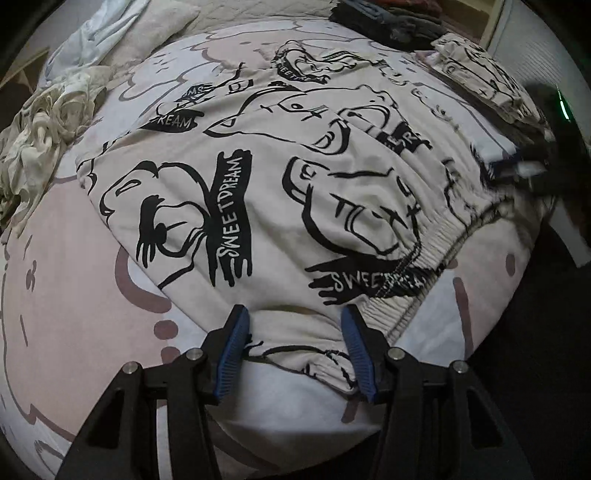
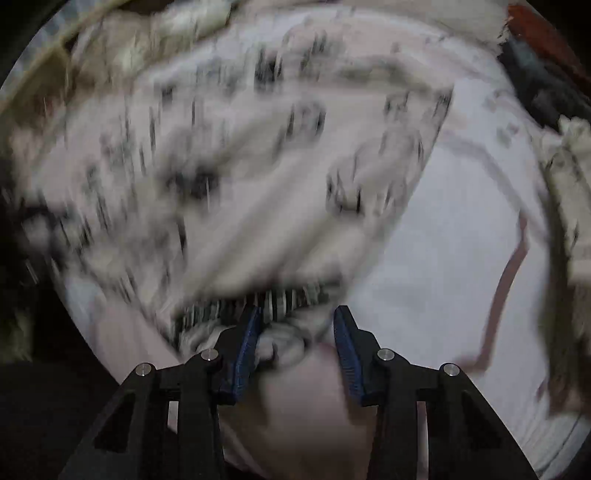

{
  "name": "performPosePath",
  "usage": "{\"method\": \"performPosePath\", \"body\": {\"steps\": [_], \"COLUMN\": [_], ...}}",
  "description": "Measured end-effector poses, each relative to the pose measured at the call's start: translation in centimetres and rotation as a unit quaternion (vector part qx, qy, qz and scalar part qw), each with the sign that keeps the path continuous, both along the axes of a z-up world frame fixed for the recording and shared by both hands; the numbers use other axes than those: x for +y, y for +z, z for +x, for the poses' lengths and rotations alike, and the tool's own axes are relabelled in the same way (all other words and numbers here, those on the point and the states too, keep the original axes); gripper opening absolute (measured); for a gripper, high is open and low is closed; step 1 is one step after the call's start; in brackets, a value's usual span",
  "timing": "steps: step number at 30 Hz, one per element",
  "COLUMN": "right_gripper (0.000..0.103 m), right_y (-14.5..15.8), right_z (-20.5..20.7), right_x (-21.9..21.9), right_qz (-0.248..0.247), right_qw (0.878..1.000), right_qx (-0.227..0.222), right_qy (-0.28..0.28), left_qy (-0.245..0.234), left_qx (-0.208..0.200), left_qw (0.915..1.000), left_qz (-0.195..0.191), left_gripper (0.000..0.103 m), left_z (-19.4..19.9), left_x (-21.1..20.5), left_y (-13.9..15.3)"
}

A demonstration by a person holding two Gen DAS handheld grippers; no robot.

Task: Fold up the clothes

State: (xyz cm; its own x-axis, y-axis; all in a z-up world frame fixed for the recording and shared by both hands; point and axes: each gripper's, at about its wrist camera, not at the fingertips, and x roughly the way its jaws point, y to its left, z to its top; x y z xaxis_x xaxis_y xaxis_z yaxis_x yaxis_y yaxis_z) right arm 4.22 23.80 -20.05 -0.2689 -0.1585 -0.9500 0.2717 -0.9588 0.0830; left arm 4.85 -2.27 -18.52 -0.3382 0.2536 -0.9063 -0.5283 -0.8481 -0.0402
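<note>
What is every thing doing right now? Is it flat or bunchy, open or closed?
printed pants: spread flat on the bed, not yet folded
left gripper: open, over the pants' near edge
right gripper: open, view blurred
cream cloth: crumpled
matching printed piece: folded
dark clothes: piled

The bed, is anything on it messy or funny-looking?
Yes. A cream cloth lies crumpled in a heap at the bed's left edge, unlike the printed pants spread flat. The right wrist view is too blurred to judge.
</note>
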Motion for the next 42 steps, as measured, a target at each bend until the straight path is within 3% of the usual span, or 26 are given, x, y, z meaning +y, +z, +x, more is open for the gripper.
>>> {"method": "performPosePath", "body": {"steps": [3, 6, 9, 11, 14, 19, 21, 24, 25, 26, 31, 34, 37, 39, 41, 42], "right_gripper": [0.042, 0.042, 0.042, 0.042, 0.042, 0.042, 0.042, 0.038, 0.016, 0.011, 0.011, 0.011, 0.011, 0.011, 0.011, 0.011], "right_y": [0.9, 1.5, 0.6, -0.1, -1.5, -3.6, -4.4, -4.3, -4.2, -3.8, -1.7, -0.6, 0.1, 0.6, 1.1, 1.2], "right_z": [1.1, 1.5, 2.4, 3.0, 3.8, 3.9, 3.6, 3.2, 3.1, 3.0, 2.5, 2.2, 1.8, 1.6, 1.3, 1.4], "right_x": [1.3, 5.2, 8.6, 9.5, 9.9, 8.4, 7.6, 7.1, 7.0, 7.0, 7.0, 6.7, 6.7, 6.8, 6.5, 6.6], "right_qz": [-0.034, -0.144, -0.242, -0.293, -0.36, -0.429, -0.447, -0.465, -0.469, -0.467, -0.454, -0.469, -0.486, -0.483, -0.479, -0.479], "right_qw": [0.999, 0.983, 0.947, 0.923, 0.887, 0.837, 0.821, 0.808, 0.805, 0.807, 0.82, 0.816, 0.81, 0.815, 0.822, 0.824], "right_qx": [0.005, -0.017, -0.053, -0.074, -0.108, -0.155, -0.165, -0.171, -0.172, -0.169, -0.154, -0.152, -0.149, -0.142, -0.136, -0.136], "right_qy": [-0.028, -0.114, -0.205, -0.238, -0.267, -0.302, -0.315, -0.319, -0.32, -0.319, -0.312, -0.3, -0.293, -0.287, -0.275, -0.271], "left_qy": [-0.006, -0.012, -0.035, -0.061, -0.105, -0.164, -0.183, -0.212, -0.218, -0.224, -0.259, -0.28, -0.286, -0.282, -0.278, -0.276], "left_qx": [0.019, 0.037, 0.058, 0.068, 0.081, 0.094, 0.094, 0.091, 0.09, 0.094, 0.158, 0.207, 0.237, 0.253, 0.264, 0.267], "left_qw": [0.9996, 0.9984, 0.9955, 0.9929, 0.9871, 0.9758, 0.9718, 0.9665, 0.9652, 0.9638, 0.9507, 0.937, 0.9284, 0.9248, 0.9225, 0.9219], "left_qz": [0.02, 0.039, 0.066, 0.076, 0.09, 0.11, 0.114, 0.113, 0.113, 0.109, 0.065, 0.029, -0.007, -0.032, -0.047, -0.052], "left_gripper": [0.052, 0.052, 0.052, 0.052, 0.052, 0.052, 0.052, 0.052, 0.052, 0.052, 0.052, 0.052, 0.052, 0.052, 0.045, 0.034], "left_z": [0.1, 0.1, 0.4, 0.6, 0.9, 1.7, 2.1, 2.7, 2.9, 3.1, 4.7, 5.8, 6.1, 5.8, 5.4, 5.2], "left_x": [0.4, 0.7, 1.9, 3.4, 6.4, 11.2, 12.5, 14.2, 14.6, 15.0, 17.4, 18.5, 19.5, 20.2, 20.7, 20.9], "left_y": [1.3, 2.7, 3.8, 4.1, 4.3, 4.3, 4.2, 4.2, 4.2, 4.2, 4.3, 4.2, 3.6, 3.1, 2.8, 2.8]}}
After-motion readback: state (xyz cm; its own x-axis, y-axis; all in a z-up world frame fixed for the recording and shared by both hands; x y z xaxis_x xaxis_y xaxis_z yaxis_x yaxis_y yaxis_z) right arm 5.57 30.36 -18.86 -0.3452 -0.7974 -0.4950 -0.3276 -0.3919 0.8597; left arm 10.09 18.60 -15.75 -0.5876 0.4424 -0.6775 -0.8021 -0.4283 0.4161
